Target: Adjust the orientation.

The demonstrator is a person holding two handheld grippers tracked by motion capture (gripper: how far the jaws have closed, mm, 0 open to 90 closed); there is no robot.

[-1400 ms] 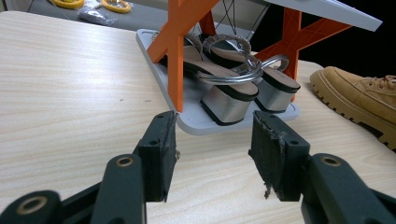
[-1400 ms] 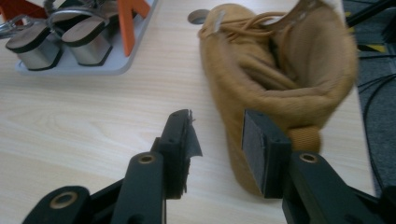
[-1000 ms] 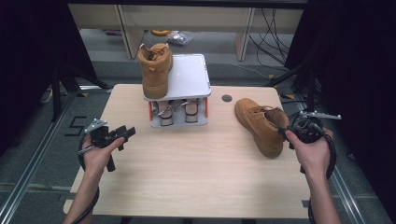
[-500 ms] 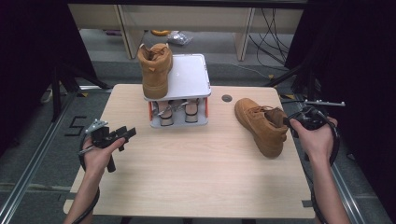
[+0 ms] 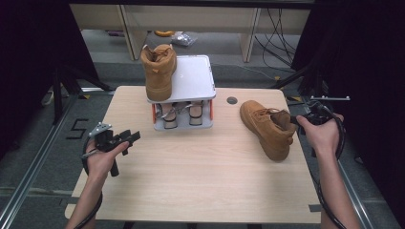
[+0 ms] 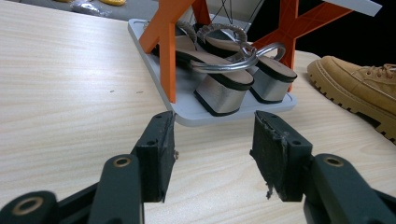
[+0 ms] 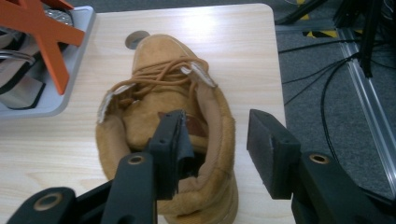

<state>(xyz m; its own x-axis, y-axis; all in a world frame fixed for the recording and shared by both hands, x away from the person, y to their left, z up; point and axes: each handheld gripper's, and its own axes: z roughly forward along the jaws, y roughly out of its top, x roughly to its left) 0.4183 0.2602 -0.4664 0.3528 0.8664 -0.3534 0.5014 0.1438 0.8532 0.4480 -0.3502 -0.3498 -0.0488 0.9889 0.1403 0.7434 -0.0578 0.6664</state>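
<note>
The right gripper (image 7: 212,149) has its jaws parted and just opening, straddling the rear collar of the tan boot (image 5: 267,128) without pressing it. This boot lies on the table (image 5: 200,176), right of the shoe rack (image 5: 191,86). The left gripper (image 6: 212,161) hovers open, holding nothing.

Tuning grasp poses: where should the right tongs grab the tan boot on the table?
Grip the boot by its collar wall at the heel, coming from above and behind. It stands upright with the opening facing up, and the right tongs already straddle that wall, one jaw inside, one outside, not yet pressing.
</note>
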